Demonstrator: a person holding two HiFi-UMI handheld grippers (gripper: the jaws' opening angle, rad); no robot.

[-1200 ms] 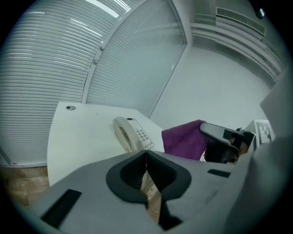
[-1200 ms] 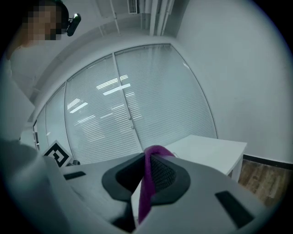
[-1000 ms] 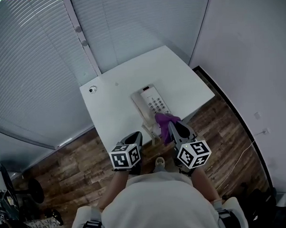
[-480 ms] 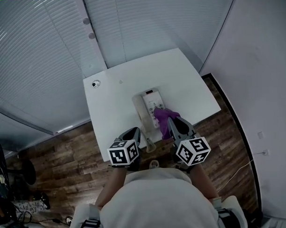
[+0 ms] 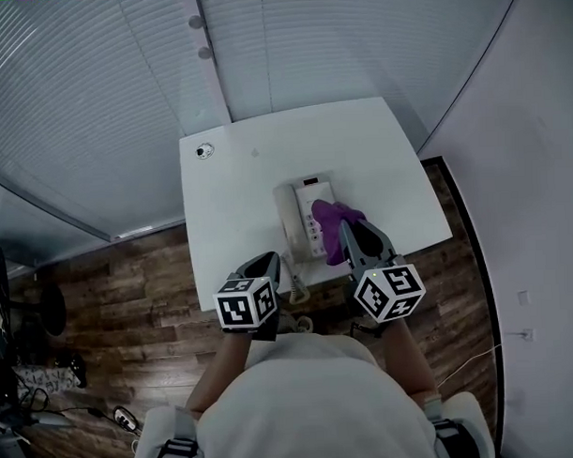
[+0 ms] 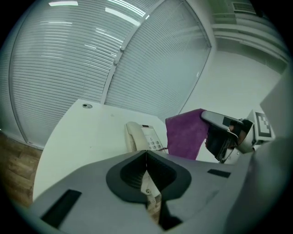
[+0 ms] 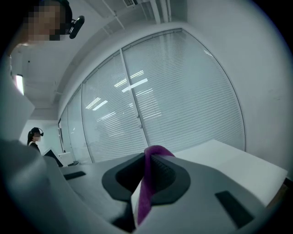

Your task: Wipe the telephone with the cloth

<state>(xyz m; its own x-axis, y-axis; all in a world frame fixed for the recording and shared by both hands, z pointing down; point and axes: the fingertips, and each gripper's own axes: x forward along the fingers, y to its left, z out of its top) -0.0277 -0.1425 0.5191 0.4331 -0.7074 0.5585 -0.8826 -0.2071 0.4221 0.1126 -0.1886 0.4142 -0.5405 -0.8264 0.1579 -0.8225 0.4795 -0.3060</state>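
Observation:
A white desk telephone [image 5: 303,216] with handset on its left and keypad lies near the front edge of the white table [image 5: 247,187]; the left gripper view shows the telephone [image 6: 142,136] too. My right gripper [image 5: 352,232] is shut on a purple cloth [image 5: 331,224], which hangs over the phone's right side. In the right gripper view the cloth [image 7: 149,180] is pinched between the jaws. The cloth [image 6: 185,134] hangs from the right gripper [image 6: 219,135] in the left gripper view. My left gripper [image 5: 264,268] is shut and empty, at the table's front edge left of the phone.
A small round dark fitting [image 5: 205,150] sits at the table's far left corner. Blinds cover the glass wall [image 5: 122,79] behind the table. A coiled phone cord [image 5: 296,291] hangs off the front edge. Wooden floor [image 5: 110,286] surrounds the table; a white wall stands to the right.
The head view has shifted, so the table and phone sit higher and more to the right. The right gripper has carried the cloth forward over the phone's right side. The left gripper keeps its place.

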